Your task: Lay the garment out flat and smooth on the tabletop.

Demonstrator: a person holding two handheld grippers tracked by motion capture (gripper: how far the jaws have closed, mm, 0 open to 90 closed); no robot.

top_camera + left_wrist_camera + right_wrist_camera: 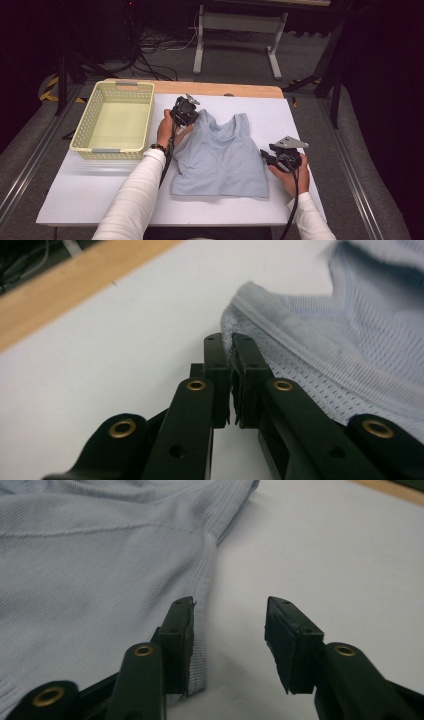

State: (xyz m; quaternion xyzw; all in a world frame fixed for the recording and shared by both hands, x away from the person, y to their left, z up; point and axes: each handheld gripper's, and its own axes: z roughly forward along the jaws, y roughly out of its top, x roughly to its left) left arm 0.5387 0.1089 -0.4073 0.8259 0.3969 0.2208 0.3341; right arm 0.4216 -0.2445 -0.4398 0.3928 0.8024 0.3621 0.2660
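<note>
While I watch, pale blue vest flat on white table, near basket; left gripper pinching its shoulder strap; right gripper jaws apart, straddling its side hem, gripping nothing.

Your table takes up the middle of the high view, with the basket on its left part, toward the upper left of the frame. The tank top lies flat at the centre, just right of the basket. Your left gripper sits at the top's upper left strap, between basket and garment. Your right gripper rests at the top's right edge, centre right of the frame. Behind the table, at the top of the frame, stands a desk frame on the floor.
</note>
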